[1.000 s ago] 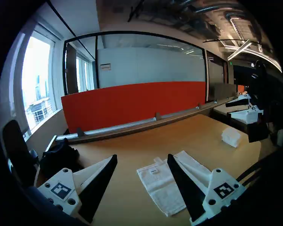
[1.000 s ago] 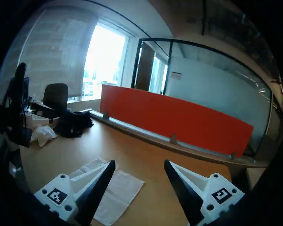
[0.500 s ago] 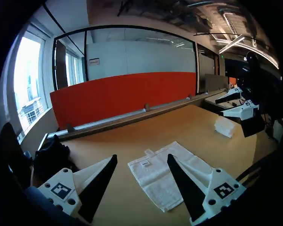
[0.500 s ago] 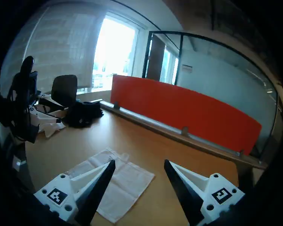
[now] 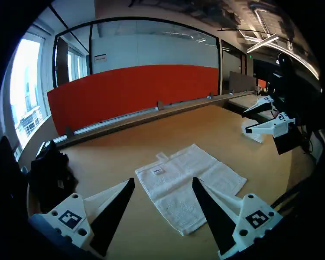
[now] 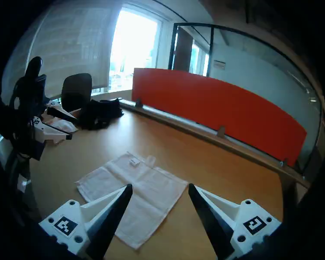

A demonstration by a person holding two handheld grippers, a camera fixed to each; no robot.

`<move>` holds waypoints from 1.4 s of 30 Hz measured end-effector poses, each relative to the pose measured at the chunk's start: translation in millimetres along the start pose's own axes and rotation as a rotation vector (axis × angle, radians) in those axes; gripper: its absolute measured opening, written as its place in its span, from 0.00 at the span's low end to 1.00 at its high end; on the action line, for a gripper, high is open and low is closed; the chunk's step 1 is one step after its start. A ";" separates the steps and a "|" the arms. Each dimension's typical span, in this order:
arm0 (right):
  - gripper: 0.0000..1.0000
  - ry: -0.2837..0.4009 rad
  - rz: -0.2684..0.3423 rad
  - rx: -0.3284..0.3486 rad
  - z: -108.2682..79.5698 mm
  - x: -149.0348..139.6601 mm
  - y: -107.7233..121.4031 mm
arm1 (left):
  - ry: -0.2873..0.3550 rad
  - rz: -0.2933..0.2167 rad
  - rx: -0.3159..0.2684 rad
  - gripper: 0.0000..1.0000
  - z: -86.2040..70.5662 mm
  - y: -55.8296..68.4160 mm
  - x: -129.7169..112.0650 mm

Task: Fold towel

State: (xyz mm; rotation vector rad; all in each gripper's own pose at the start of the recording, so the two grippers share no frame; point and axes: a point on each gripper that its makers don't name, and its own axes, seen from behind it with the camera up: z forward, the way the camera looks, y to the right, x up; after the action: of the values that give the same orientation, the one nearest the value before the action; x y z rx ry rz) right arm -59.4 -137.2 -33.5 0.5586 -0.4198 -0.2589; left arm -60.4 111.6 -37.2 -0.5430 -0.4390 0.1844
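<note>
Nearest, left gripper view: the left gripper has its two fingers spread wide and grips nothing.
Nearest, right gripper view: the right gripper is likewise spread wide, with nothing clamped.
Towel: a white towel lies opened out flat on the desk, just ahead of both pairs of fingertips; whether any tip touches it I cannot tell.
Towel details: a small label and a hanging loop sit at the edge farthest from the grippers.
Desk: a light wooden top, bare around the towel.
Other tool, farther off: the left gripper view shows the right gripper at the desk's right edge, the right gripper view shows the left gripper at its left edge; each has its fingers apart.
Beside them: a white cloth lies close to the right gripper, and a black bag lies on the desk's left end.
Back of desk: a red partition runs along the far edge.
Beyond: glass walls and a bright window.
</note>
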 end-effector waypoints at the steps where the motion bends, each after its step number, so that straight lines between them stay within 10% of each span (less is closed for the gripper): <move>1: 1.00 -0.005 0.001 0.003 1.8 -4.1 -1.3 | -0.006 0.002 -0.004 0.99 1.9 1.2 -4.2; 42: 1.00 -0.230 0.035 0.120 39.5 -160.4 -57.9 | -0.272 0.065 -0.132 0.99 49.5 43.0 -153.5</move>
State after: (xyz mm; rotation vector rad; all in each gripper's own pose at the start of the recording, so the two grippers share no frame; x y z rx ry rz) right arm -226.1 -146.9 -85.8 0.6408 -0.6706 -0.2664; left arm -221.9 127.1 -76.7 -0.6656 -0.7016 0.2952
